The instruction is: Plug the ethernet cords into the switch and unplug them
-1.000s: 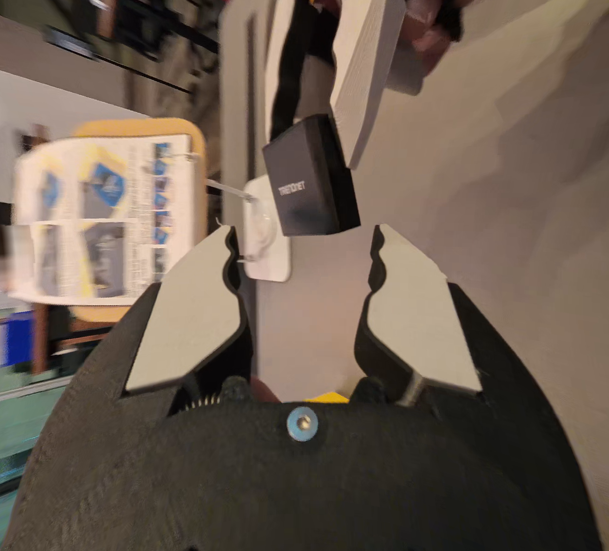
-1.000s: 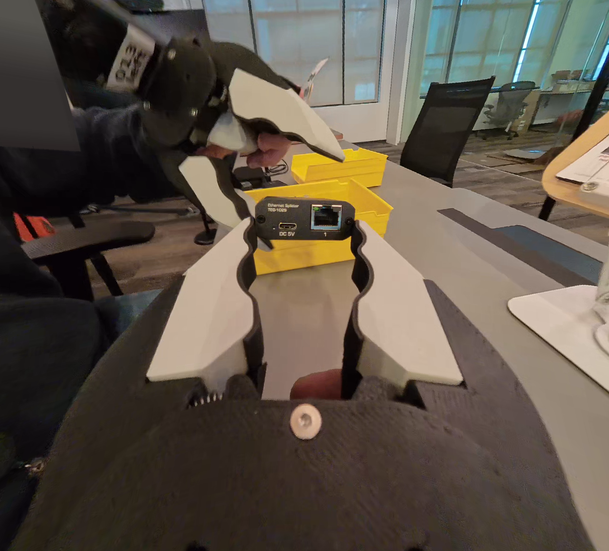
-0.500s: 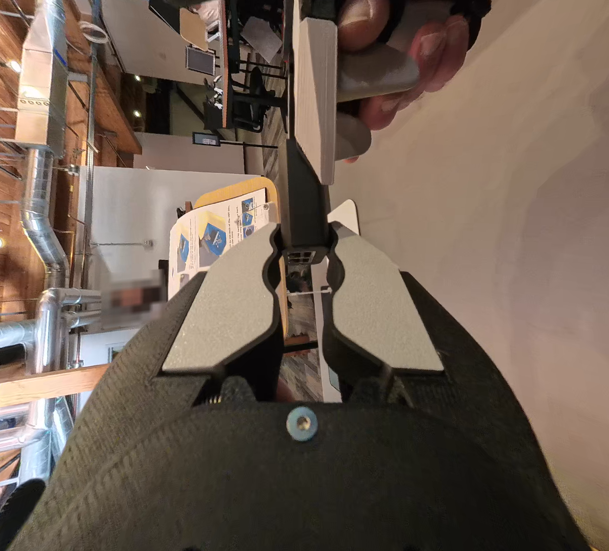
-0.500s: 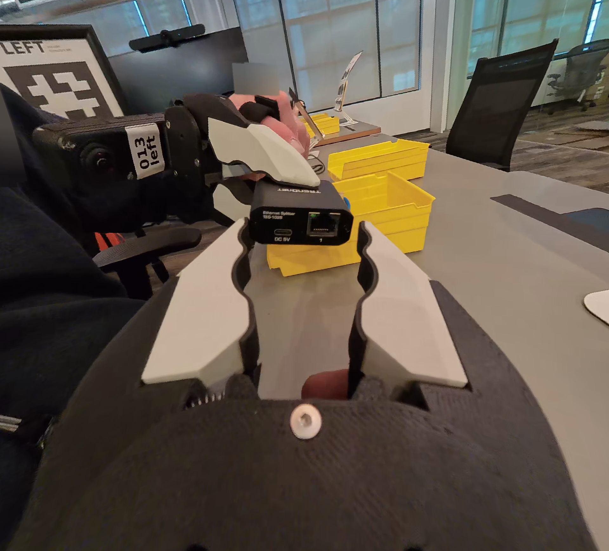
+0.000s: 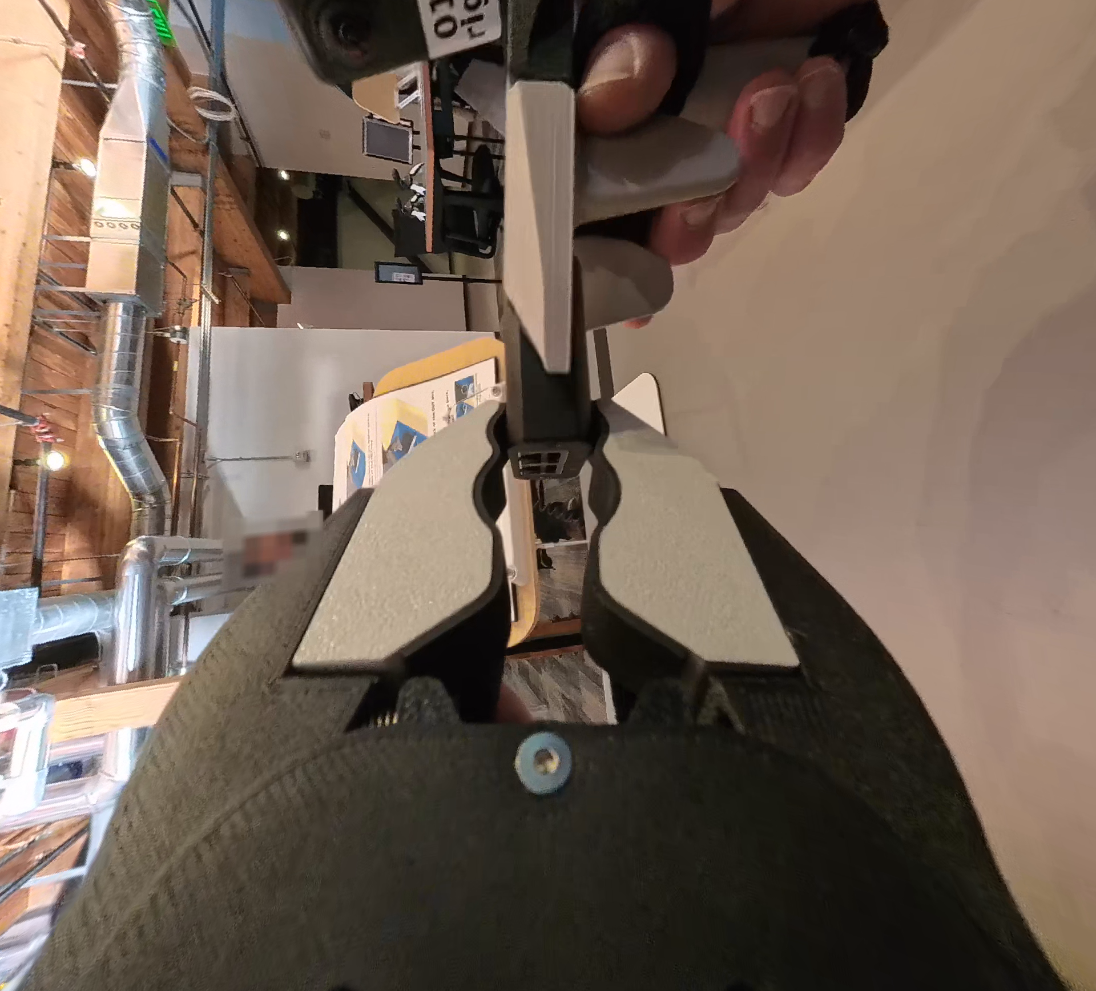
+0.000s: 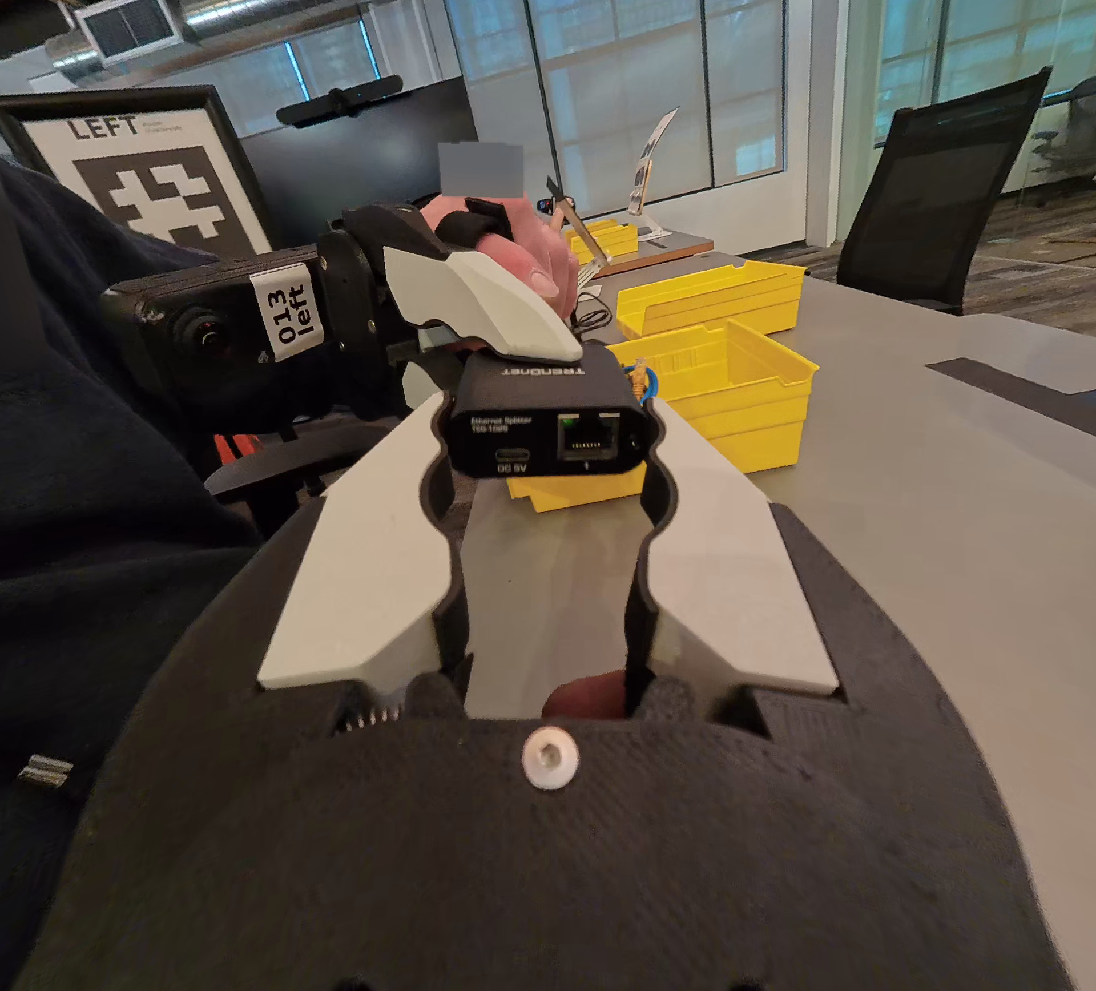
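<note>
Both grippers clamp the same switch [image 6: 548, 423], a small black box held in mid-air at frame centre of the right wrist view, above the grey surface [image 6: 925, 535]. Right gripper [image 6: 548, 432]: jaws closed on the switch's two sides, port face toward the camera. Left gripper [image 5: 548, 437]: jaws closed on the switch's thin end, centre of the left wrist view; in the right view one of its fingers lies across the switch's top.

No cord plugged in. A yellow plug and blue cord end [image 6: 643, 378] pokes out of the near yellow bin [image 6: 741, 399], just right of the switch.

Looks like a handover or regrip. To do it well: keep one grip firm before the other lets go, hold the switch level, leave the port face unblocked, then send the freed gripper to the bin for the cord.
</note>
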